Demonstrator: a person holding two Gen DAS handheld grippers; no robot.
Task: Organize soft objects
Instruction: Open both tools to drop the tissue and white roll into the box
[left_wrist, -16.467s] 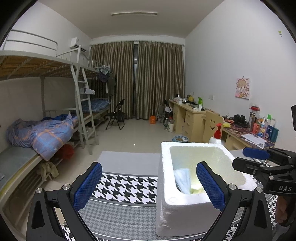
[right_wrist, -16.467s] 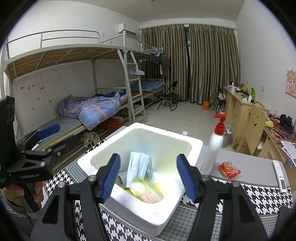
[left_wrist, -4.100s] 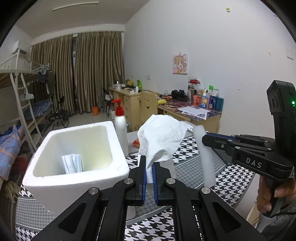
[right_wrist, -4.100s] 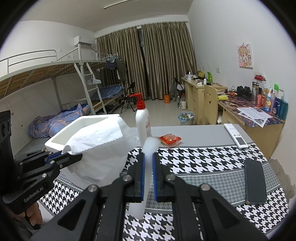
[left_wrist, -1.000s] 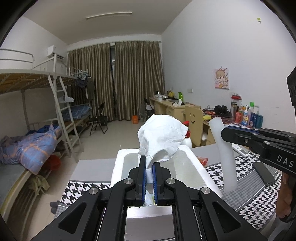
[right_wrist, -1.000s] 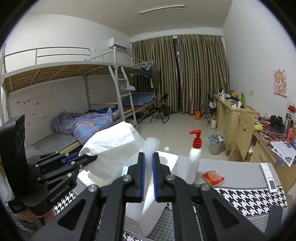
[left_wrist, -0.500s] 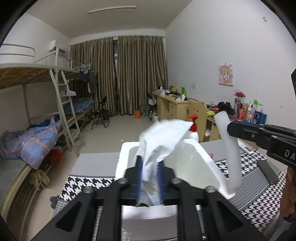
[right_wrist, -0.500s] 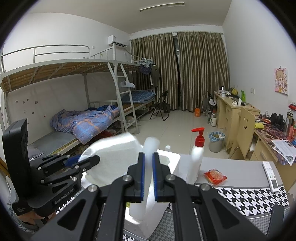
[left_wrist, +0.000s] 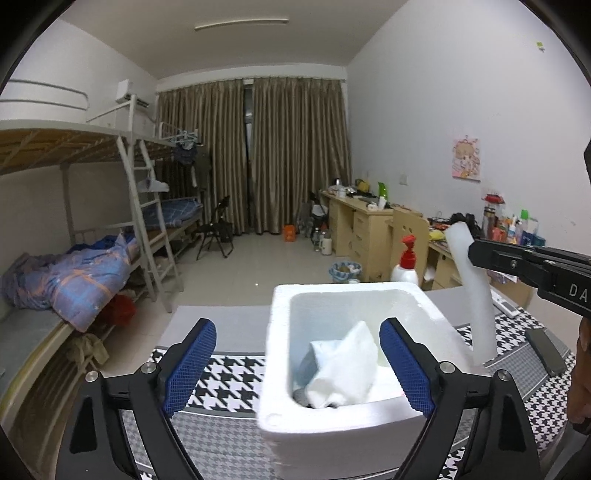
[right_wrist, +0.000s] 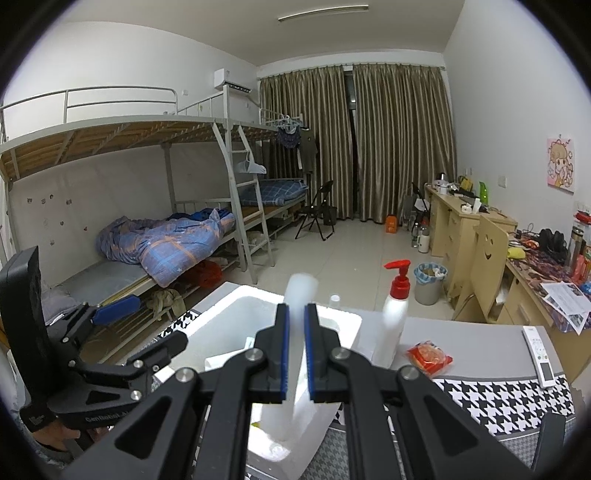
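My left gripper (left_wrist: 297, 332) hangs over the near rim of the white foam box (left_wrist: 354, 290); its jaws are opening and nothing is pressed between the blue pads. A crumpled white cloth (left_wrist: 343, 373) lies loose inside the box, below the pads. My right gripper (right_wrist: 295, 310) is shut on a white foam tube (right_wrist: 301, 286) that stands upright. In the left wrist view the foam tube (left_wrist: 476, 302) hangs just right of the box, in the right gripper (left_wrist: 474, 254). The right wrist view shows the left gripper (right_wrist: 144, 328) at the box's (right_wrist: 221, 325) left side.
A white pump bottle (right_wrist: 394, 314) with a red top stands behind the box. A red snack packet (right_wrist: 428, 356) and a remote (right_wrist: 540, 355) lie on the grey table part. A black phone (left_wrist: 546, 350) rests on the houndstooth cloth at the right.
My left gripper's jaws spread wide and let go of the white cloth, which dropped into the foam box. The right gripper stayed still, shut on the tube.
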